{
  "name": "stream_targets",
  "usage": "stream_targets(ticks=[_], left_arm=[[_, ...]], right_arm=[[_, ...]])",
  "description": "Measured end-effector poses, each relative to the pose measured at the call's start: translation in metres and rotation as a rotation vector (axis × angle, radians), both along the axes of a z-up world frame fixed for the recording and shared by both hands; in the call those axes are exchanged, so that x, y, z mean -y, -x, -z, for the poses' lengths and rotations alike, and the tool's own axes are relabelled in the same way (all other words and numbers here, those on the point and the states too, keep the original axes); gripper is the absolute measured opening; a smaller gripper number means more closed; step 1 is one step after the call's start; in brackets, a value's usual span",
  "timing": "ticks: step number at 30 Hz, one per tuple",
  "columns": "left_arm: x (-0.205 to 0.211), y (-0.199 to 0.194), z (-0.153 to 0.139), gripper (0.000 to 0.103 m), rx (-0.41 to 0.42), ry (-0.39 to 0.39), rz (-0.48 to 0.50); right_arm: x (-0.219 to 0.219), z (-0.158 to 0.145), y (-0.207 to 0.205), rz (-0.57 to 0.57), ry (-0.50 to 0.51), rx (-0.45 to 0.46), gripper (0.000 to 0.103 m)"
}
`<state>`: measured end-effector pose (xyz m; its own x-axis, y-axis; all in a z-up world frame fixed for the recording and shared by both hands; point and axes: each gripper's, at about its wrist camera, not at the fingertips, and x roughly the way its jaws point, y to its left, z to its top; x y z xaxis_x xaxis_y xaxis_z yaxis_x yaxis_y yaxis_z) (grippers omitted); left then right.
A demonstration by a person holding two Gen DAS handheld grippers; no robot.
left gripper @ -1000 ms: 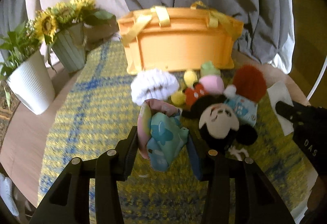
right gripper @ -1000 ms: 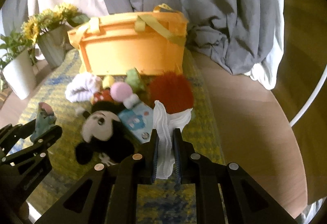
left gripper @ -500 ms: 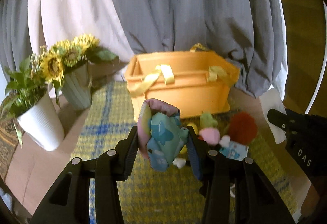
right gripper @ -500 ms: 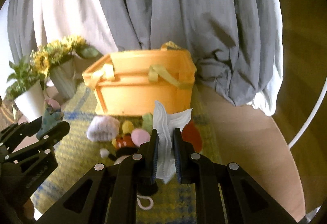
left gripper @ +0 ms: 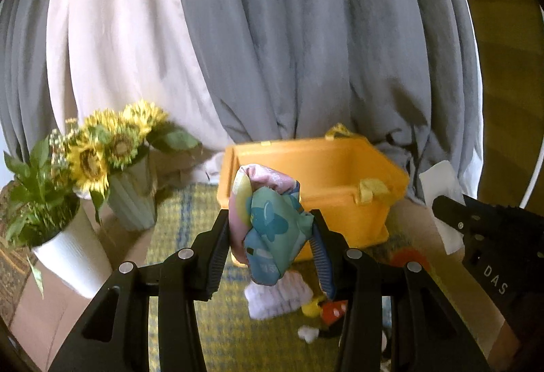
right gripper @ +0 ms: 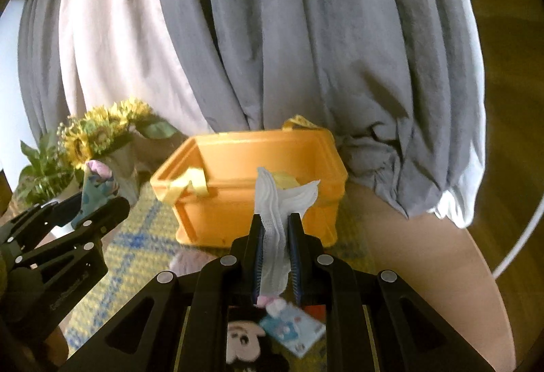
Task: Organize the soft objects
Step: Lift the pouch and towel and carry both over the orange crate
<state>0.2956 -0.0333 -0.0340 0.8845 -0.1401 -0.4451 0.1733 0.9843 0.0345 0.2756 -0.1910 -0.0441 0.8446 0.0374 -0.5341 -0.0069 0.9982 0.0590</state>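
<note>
Left wrist view shows the left gripper (left gripper: pixel 270 236) with its fingers closed on a bunched pastel printed cloth (left gripper: pixel 268 222), held above the yellow-and-blue mat (left gripper: pixel 176 219) in front of the orange bin (left gripper: pixel 340 181). Right wrist view shows the right gripper (right gripper: pixel 275 249) with its fingers pinched tight on a folded white cloth (right gripper: pixel 277 202), whose loose upper end fans out free toward the bin's near wall. The bin stands open at the far edge of the mat, its yellow strap handles (right gripper: pixel 188 185) draped over the rim.

Several risks follow from this. The white cloth is gripped only along a narrow strip, so a quick swing could let the layers slide out and drop short of the bin. Its floppy top could catch on the rim or a strap and hang outside once released. The pastel cloth bulges past the left fingers; released low, it may snag the near wall. Both grippers head for the same opening from close together, so they could collide above it. Below them, a Mickey plush (right gripper: pixel 243 341) and a white knit bundle (left gripper: pixel 277 297) lie on the mat, where a low pass could drag them. A vase of sunflowers (left gripper: pixel 131 198) and a white plant pot (left gripper: pixel 73 256) stand near the mat's left edge, within reach of a wide left swing.
</note>
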Motion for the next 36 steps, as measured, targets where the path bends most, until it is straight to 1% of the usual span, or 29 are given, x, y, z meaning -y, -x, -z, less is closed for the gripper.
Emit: stream_targets(ticks=[5, 10, 19, 25, 31, 36], left_arm=[[0.001, -0.020, -0.011, 0.044, 0.038, 0.013, -0.001], [0.002, -0.045, -0.016, 0.044, 0.052, 0.022, 0.014], [0.007, -0.093, -0.011, 0.044, 0.038, 0.025, 0.030], [0.014, -0.123, -0.004, 0.044, 0.023, 0.001, 0.045], [0.021, -0.155, 0.007, 0.045, -0.025, -0.015, 0.066], [0.027, -0.178, 0.020, 0.046, -0.077, -0.029, 0.085]], right_arm=[[-0.001, -0.011, -0.020, -0.016, 0.007, 0.051, 0.015], [0.000, -0.019, -0.043, -0.026, 0.012, 0.087, 0.015], [-0.003, -0.021, -0.087, -0.030, 0.015, 0.110, 0.015], [-0.002, -0.016, -0.118, -0.034, 0.024, 0.092, 0.015], [0.007, -0.001, -0.149, -0.038, -0.003, 0.031, 0.015], [0.011, 0.015, -0.172, -0.034, -0.004, -0.029, 0.015]])
